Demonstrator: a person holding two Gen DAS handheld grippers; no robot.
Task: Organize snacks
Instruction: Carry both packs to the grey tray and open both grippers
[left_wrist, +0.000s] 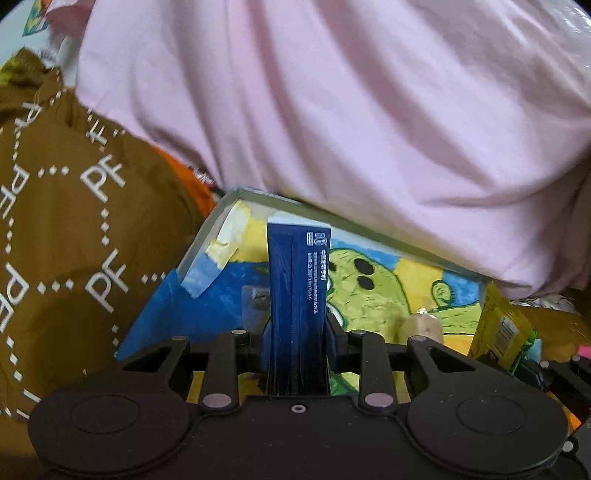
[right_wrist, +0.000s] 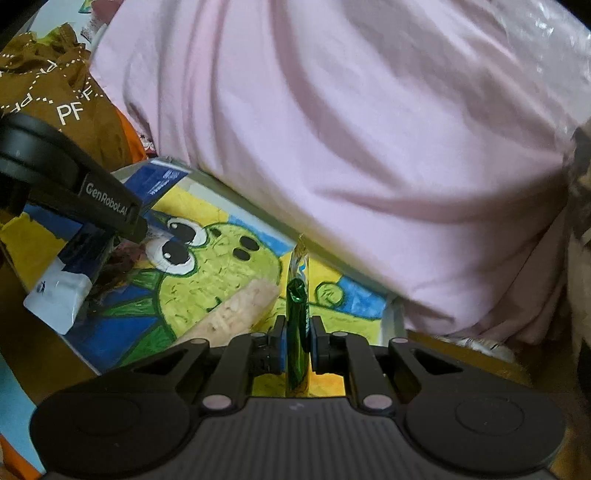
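My left gripper (left_wrist: 295, 332) is shut on a dark blue snack box (left_wrist: 297, 288) with white print, held upright above a painted canvas (left_wrist: 369, 266) showing a green cartoon creature. My right gripper (right_wrist: 295, 328) is shut on a thin green foil snack packet (right_wrist: 296, 321), edge-on between the fingers, over the same canvas (right_wrist: 221, 269). The left gripper (right_wrist: 99, 206) and its blue box (right_wrist: 70, 280) also show at the left of the right wrist view. A pale cylindrical snack roll (right_wrist: 236, 314) lies on the canvas just left of my right gripper.
A large pink cloth bundle (left_wrist: 351, 110) fills the space behind the canvas. A brown bag printed "PF" (left_wrist: 74, 206) sits at the left, with something orange (left_wrist: 192, 181) behind it. A yellow snack packet (left_wrist: 498, 328) shows at the right in the left wrist view.
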